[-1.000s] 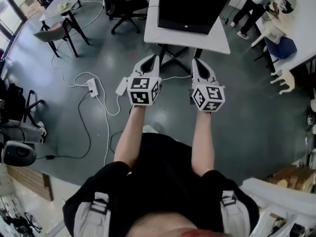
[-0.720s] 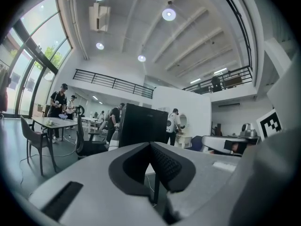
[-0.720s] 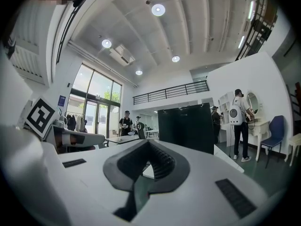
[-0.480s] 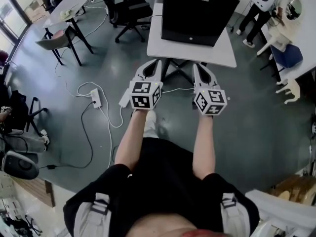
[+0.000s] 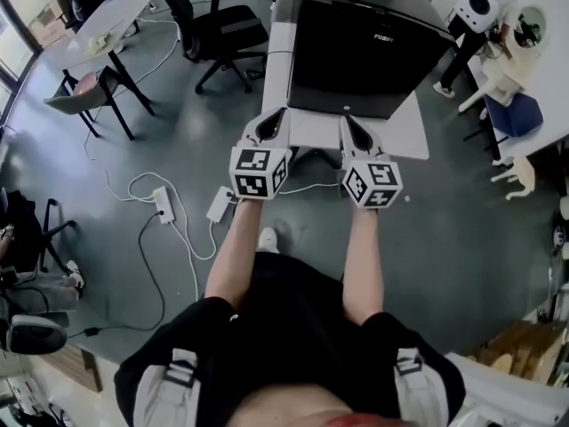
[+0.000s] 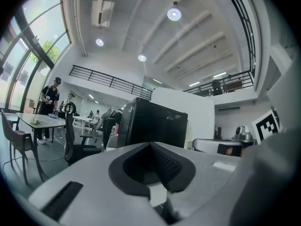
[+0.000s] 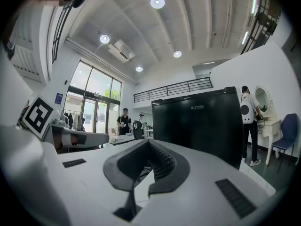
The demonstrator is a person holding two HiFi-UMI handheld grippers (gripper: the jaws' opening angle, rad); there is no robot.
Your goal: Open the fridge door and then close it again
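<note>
Grey floor (image 5: 462, 229) surrounded the white table (image 5: 404, 139); a black office chair (image 5: 222, 32) stood left of it, a blue chair (image 5: 514, 114) to its right.

Fridge (image 5: 364, 47): black casing, smooth, semi-gloss. Surface (image 5: 396, 139): white top, smooth, matt. Left claw (image 5: 274, 116) and right claw (image 5: 349, 123): pale grey matt plastic shells; inner pads (image 7: 162, 164) black, ribbed, rubber-like. Floor (image 5: 462, 229): grey, smooth, faint sheen. Shirt (image 5: 302, 327): black matt cloth.
</note>
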